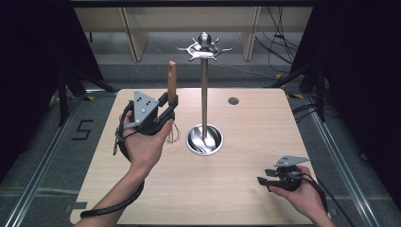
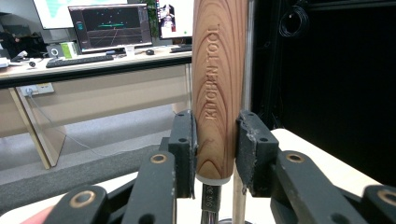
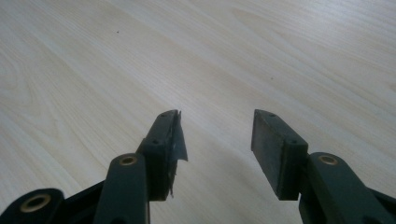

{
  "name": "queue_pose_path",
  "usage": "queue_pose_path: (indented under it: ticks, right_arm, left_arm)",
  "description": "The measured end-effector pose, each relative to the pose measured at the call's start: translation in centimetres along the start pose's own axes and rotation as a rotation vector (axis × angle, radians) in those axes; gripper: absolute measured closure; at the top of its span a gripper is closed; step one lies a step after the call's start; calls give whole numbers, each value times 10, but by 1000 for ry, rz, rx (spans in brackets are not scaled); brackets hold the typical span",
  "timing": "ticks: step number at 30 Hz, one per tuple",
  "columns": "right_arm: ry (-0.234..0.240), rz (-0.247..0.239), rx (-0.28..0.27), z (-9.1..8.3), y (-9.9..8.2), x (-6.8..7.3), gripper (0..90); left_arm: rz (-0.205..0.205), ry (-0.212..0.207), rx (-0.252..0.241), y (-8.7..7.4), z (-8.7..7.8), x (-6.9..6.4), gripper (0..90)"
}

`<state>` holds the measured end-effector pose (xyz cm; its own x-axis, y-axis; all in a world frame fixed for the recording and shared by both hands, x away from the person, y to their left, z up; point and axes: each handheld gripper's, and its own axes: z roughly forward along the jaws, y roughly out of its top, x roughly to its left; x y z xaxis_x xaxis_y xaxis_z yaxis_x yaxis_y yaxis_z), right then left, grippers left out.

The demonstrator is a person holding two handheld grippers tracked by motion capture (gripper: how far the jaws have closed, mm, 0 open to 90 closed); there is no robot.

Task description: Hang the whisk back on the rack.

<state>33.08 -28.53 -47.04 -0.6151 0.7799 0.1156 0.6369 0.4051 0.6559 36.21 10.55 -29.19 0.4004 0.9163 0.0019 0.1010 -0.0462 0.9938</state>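
Left of the metal stand [image 1: 204,94] that rises from the middle of the wooden table [image 1: 246,198], the left gripper [image 1: 166,105] is raised off the tabletop in the person's left hand [image 1: 144,142]. Its jaws are clamped on the wooden handle [image 1: 172,78] of a kitchen utensil, which stands upright with the free end pointing up. In the left gripper view the pads press both sides of that handle [image 2: 217,88] near its lower end, where a metal shank [image 2: 209,205] leaves it; the words KITCHEN TOOL run along the wood, and the stand's pole [image 2: 248,56] rises just behind it. In the high view thin wires [image 1: 174,132] hang below the gripper, left of the stand's round base [image 1: 204,139]; what kind of utensil head they form I cannot tell. The stand's hook ring [image 1: 204,48] sits at the top of the pole, higher than the handle. Right of the stand and well apart from it, near the table's front edge, the right gripper [image 1: 263,177] rests low in the right hand [image 1: 298,191], its jaws standing apart with only bare tabletop [image 3: 215,56] between them.
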Motion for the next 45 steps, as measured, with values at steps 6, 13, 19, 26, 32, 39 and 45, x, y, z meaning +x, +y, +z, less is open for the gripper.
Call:
queue_pose_path:
  ticks: [6,13,19,26,32,39,45]
  right_arm:
    - [2,1,0,0,0,0,523]
    - [1,-5,-3,0,0,0,523]
    - [-1,-5,-3,0,0,-1,523]
    - [-3,-1,0,-1,0,-1,522]
    - [-12,-23,-34,2,-1,-2,523]
    - [-11,-23,-35,3,-1,-2,522]
    - [-11,-23,-34,2,-1,-2,523]
  left_arm:
    - [8,-4,-1,3,4,-2,688]
    - [15,-9,5,7,10,-7,688]
    - [22,-8,6,10,15,-9,688]
    - [40,-1,4,13,19,-10,688]
    - [44,7,7,13,21,-11,687]
    - [35,9,15,14,23,-14,687]
    - [46,13,24,16,23,-15,687]
